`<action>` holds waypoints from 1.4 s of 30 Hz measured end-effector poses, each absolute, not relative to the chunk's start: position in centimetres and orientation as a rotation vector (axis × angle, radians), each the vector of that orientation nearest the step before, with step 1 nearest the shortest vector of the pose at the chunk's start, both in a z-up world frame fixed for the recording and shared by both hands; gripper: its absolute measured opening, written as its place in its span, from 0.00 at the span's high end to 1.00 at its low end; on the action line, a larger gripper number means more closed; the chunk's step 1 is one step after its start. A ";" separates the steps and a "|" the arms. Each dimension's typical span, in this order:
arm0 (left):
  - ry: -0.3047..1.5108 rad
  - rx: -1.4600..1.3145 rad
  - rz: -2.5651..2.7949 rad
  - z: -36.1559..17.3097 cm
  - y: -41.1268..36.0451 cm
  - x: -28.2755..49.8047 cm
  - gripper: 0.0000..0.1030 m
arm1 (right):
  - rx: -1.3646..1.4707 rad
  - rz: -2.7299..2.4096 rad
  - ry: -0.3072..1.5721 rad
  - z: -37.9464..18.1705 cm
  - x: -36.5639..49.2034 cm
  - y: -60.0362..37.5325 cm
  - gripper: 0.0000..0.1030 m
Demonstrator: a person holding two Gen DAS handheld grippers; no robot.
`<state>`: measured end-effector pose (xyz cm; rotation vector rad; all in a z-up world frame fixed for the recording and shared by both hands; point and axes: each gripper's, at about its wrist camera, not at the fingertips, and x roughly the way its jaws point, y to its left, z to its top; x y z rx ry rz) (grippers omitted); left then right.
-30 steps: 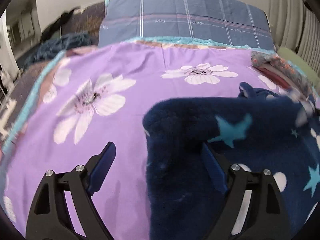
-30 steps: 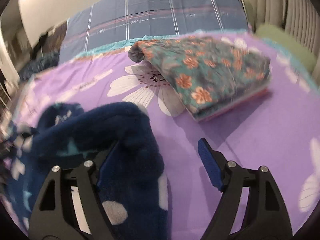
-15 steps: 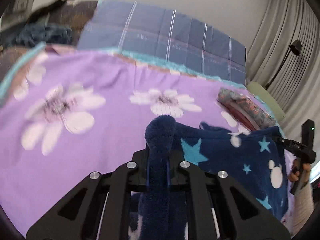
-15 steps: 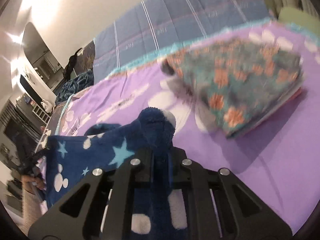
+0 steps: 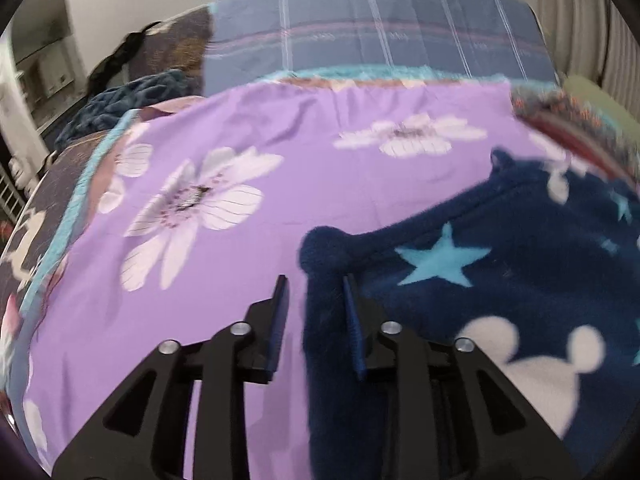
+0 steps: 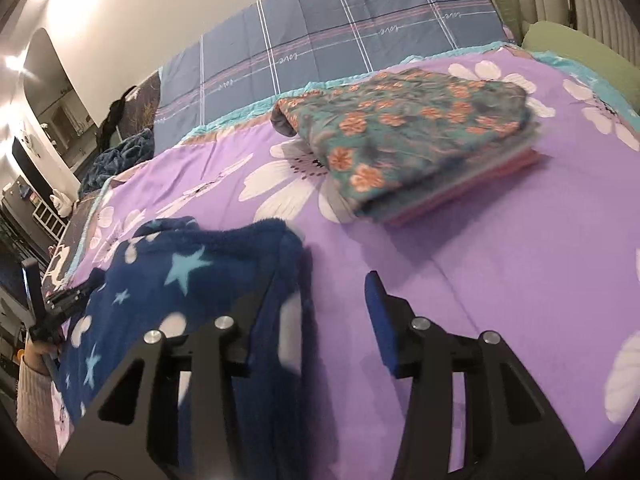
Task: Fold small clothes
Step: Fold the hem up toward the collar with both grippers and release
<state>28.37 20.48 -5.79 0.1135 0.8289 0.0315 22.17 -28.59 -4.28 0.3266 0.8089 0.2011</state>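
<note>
Both views show a release just after a fold. Half a second earlier each gripper was clamped on a bunched corner of the dark blue fleece garment (image 5: 500, 280); the jaws of both have since been opening, and the garment has dropped back onto the purple flowered bedspread (image 5: 248, 152).

Left gripper (image 5: 314, 312): partly open. A ridge of fleece stands between the jaws, lying against the right-hand finger, while purple sheet shows between it and the left-hand finger, so the cloth is no longer pinched.

Right gripper (image 6: 312, 308): wider apart. The garment's edge (image 6: 240, 264) lies over and beside the left-hand finger; the gap toward the right-hand finger shows mostly bare bedspread. Nothing is held.

Position of the garment: spread on the near part of the bed, between the two grippers, its far edge rounded over (this suggests a fold line, though the layers beneath cannot be seen). A folded stack of floral clothes (image 6: 404, 140) lies well apart, further up the bed near the blue checked pillow (image 6: 340, 40).

Pose: both grippers tilt downward over the bed, low above the cloth. The left hand (image 6: 36, 356) shows at the edge of the right view, wrapped round its tool's handle.

The fold appears laid down; further folds probably remain.
</note>
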 end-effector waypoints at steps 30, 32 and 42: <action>0.812 0.459 -0.625 -7.0 -18.8 9.6 0.13 | 0.534 0.716 0.967 -9.8 23.9 -31.1 0.40; 0.807 0.484 -0.616 -7.2 -19.5 9.3 0.13 | 0.496 0.714 0.958 -9.9 23.8 -30.2 0.40; 0.778 0.485 -0.587 -6.4 -18.7 9.0 0.84 | 0.638 0.605 0.758 -9.1 23.5 -31.4 1.00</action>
